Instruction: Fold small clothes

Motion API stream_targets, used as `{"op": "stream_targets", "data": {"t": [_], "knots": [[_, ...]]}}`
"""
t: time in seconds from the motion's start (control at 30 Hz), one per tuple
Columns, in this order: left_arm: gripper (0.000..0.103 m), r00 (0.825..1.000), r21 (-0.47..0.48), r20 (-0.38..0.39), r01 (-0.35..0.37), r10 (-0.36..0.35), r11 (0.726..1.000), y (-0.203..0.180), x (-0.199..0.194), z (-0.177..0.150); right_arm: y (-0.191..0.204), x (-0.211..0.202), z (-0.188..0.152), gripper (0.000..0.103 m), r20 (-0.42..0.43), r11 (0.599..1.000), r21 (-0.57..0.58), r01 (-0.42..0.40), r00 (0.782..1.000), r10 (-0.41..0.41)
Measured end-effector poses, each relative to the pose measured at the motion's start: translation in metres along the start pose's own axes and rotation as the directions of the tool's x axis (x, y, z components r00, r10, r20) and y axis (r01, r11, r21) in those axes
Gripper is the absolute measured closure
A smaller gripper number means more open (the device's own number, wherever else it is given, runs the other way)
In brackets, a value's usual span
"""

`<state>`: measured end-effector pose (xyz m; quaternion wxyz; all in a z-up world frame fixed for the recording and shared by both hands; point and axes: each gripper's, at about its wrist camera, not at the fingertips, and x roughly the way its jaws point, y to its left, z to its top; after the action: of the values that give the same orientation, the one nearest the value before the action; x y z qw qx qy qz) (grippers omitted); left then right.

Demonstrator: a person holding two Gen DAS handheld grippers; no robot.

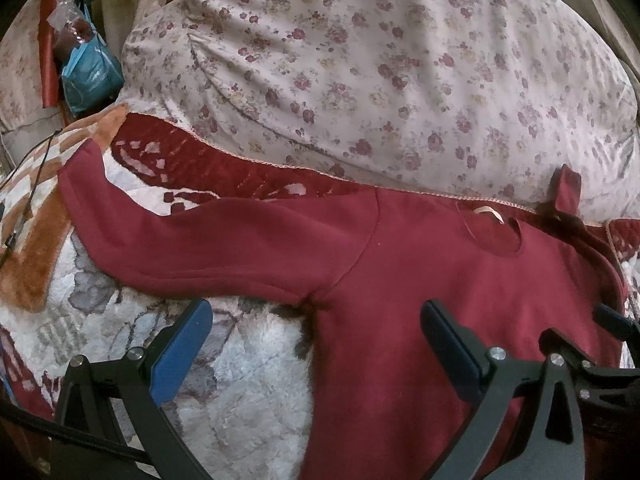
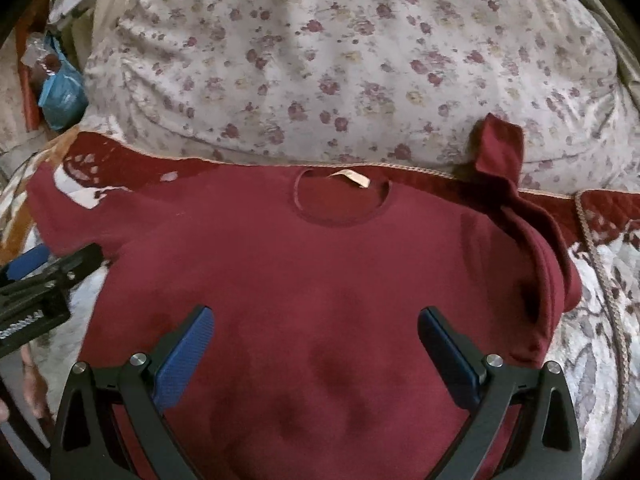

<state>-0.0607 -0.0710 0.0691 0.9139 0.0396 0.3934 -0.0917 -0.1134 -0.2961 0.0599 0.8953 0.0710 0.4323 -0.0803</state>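
Nearest you, your left gripper [image 1: 316, 344] has its jaws spread wide with nothing between them, hovering over the side seam of the red sweater [image 1: 420, 288] where the body meets the fluffy patterned blanket [image 1: 248, 380]. Your right gripper [image 2: 316, 344] is just as wide open and empty, poised above the middle of the sweater's chest.

The sweater lies face up on the blanket, neck away from you. It is not fully flat: shallow dimples show in the chest fabric between your right fingers [image 2: 188, 348].

Further out, the one sleeve [image 1: 192, 232] runs straight out to your left across the blanket, clean and ready to fold in. The other sleeve [image 2: 516, 184] is the trouble. It is bunched along the body's right edge, and its cuff stands up against the floral pillow [image 2: 340, 60] behind.

Beyond that, the neck opening with its pale label [image 2: 352, 178] sits just short of the quilted red border [image 1: 224, 164] in front of the pillow.

Risks from here, as I judge them:
- Pinch mid-chest with your right hand and you will likely lift one layer only, so the back drags and wrinkles
- Fold the bunched sleeve as it lies and the lump gets trapped inside
- The blanket's deep pile may snag in a low pinch, so you lift blanket along with cloth
- Both fabrics near the collar are red, so the edge is easy to misjudge
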Motion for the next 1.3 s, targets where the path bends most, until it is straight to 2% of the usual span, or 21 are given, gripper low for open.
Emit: {"op": "stream_targets", "data": {"t": [0.17,0.47,0.7,0.9,1.3], "knots": [[0.0,1.0,-0.003,-0.006,-0.002,0.002,1.0,0.001,0.003,0.002,-0.005,0.005,0.0,0.0,-0.013,1.0,0.027,0.006,1.0,-0.006],[0.0,1.0,0.002,-0.006,-0.004,0.004,1.0,0.002,0.006,0.003,-0.004,0.01,-0.005,0.0,-0.035,0.997,0.056,-0.059,0.997,0.061],[0.0,1.0,-0.019,-0.007,-0.012,0.011,1.0,0.006,0.008,0.006,0.003,0.011,-0.006,0.0,-0.042,0.998,0.034,-0.05,0.998,0.051],[0.0,1.0,-0.05,-0.02,-0.025,0.024,0.998,0.014,0.011,0.007,0.009,0.012,-0.007,0.0,-0.044,0.997,0.036,-0.075,0.996,0.076],[0.0,0.999,-0.044,-0.024,-0.029,0.028,0.999,0.015,0.012,0.006,0.013,0.017,-0.008,0.0,-0.059,0.998,0.031,-0.062,0.996,0.063]]}}
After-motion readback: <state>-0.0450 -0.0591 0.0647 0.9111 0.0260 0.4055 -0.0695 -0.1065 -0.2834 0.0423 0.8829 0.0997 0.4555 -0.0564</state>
